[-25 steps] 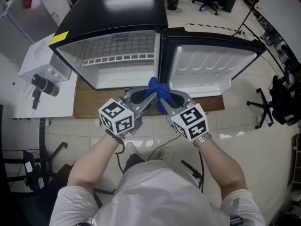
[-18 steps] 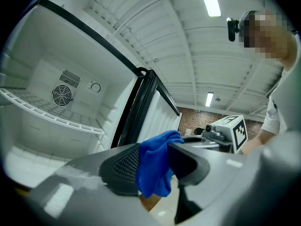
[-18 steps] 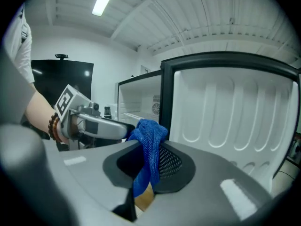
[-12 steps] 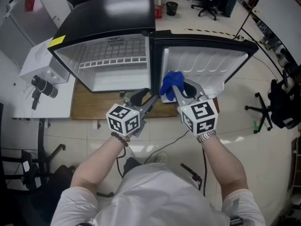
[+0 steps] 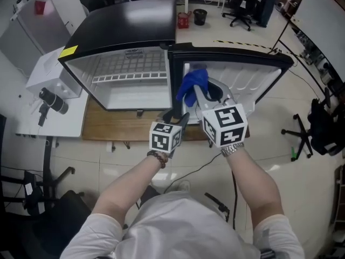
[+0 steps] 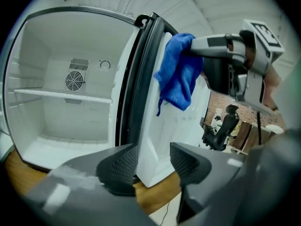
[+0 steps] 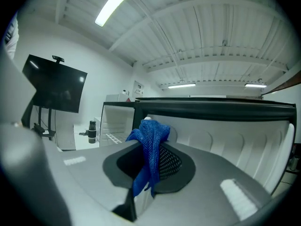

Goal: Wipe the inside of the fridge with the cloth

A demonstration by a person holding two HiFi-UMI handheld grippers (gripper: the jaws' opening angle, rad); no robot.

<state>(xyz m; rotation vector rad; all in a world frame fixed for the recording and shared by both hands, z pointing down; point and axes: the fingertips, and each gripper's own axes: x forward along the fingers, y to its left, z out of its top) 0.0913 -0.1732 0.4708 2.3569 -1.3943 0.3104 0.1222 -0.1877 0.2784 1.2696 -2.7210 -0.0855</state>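
Low on a wooden board (image 5: 108, 125) over the tiled floor: one black-topped mini fridge (image 5: 129, 20), its door (image 5: 253, 77) swung wide to the right, white interior with a single wire shelf (image 5: 132, 77) and a round fan grille (image 6: 75, 80) on the back wall. Right tool (image 5: 198, 94): jaws lately drawn closer, clamped on a blue cloth (image 5: 192, 85); cloth bunched above the pads, loose end hanging below, held up before the door's inner liner near the hinge side. Left tool (image 5: 177, 116): low beside the right one, jaws just opened wide, pads pressing on nothing; the door's lower corner shows in the gap, though whether it truly lies between them cannot be told. White worktop (image 5: 64, 120) at left carries a black cylindrical device (image 5: 52, 99).
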